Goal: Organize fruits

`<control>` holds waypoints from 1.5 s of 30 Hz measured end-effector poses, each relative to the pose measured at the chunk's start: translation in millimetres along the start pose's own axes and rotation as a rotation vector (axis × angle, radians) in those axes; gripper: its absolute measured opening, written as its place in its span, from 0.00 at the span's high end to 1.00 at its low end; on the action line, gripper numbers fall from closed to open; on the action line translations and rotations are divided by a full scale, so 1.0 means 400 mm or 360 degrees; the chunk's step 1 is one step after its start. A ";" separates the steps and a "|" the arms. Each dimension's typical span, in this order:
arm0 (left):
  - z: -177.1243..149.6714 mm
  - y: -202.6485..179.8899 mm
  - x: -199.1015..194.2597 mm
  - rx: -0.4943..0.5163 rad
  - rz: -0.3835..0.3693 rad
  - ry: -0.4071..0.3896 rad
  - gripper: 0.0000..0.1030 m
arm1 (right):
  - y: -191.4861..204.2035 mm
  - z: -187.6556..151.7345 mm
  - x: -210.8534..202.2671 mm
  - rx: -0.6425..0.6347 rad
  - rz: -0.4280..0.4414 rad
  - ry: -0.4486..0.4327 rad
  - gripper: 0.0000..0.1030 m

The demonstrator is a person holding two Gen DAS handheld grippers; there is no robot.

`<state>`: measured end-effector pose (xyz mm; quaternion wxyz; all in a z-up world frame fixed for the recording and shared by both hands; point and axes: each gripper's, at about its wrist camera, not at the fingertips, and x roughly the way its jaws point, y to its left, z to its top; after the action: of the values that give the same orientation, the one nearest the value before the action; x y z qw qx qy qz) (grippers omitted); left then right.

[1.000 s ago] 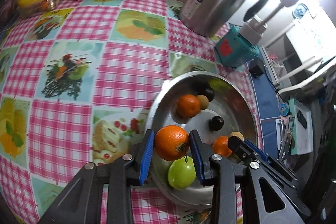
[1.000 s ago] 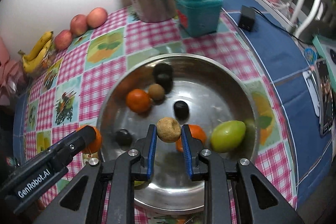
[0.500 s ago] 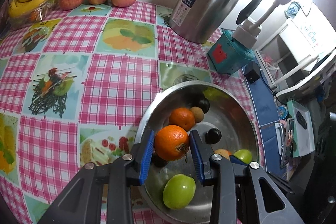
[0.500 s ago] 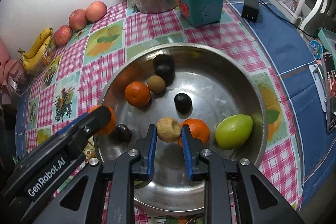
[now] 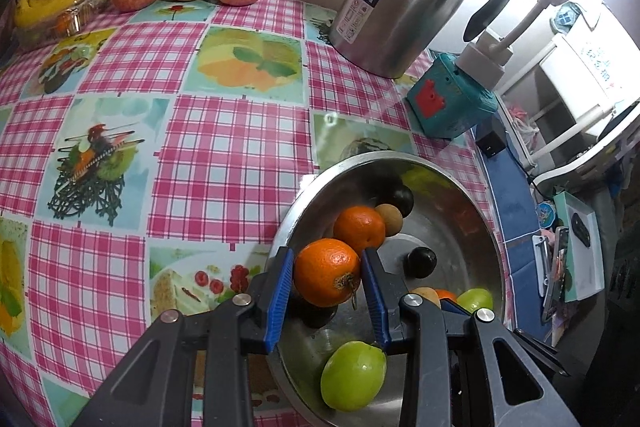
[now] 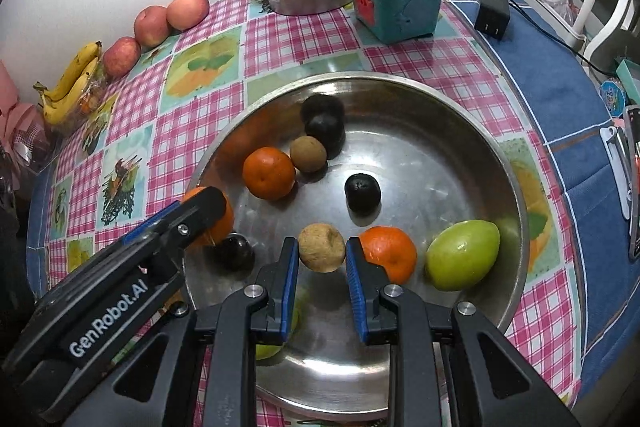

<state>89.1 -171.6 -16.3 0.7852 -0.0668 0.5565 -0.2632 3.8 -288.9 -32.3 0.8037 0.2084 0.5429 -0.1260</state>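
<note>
Right wrist view: over the steel bowl [image 6: 516, 187], the right gripper [image 6: 322, 255] clamps a brown fruit [image 6: 321, 253] and the left gripper [image 5: 327, 277] an orange [image 5: 327, 277]; either round fruit could squirt free and scatter the fruit in the bowl.

shiny metal bowl [image 6: 500, 155], glossy plastic tablecloth [image 5: 192, 147]

Bright glare top right (blown-out white), fisheye-bent dark corners.
</note>
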 end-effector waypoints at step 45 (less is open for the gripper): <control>-0.065 0.209 -0.142 -0.0138 0.0638 -0.0064 0.00 | 0.069 -0.048 -0.029 -0.0169 -0.0051 -0.0113 0.12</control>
<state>80.1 -67.8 -11.8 0.8293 0.0063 0.5536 -0.0761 -4.5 -256.0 -22.4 0.8302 0.1522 0.5233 -0.1171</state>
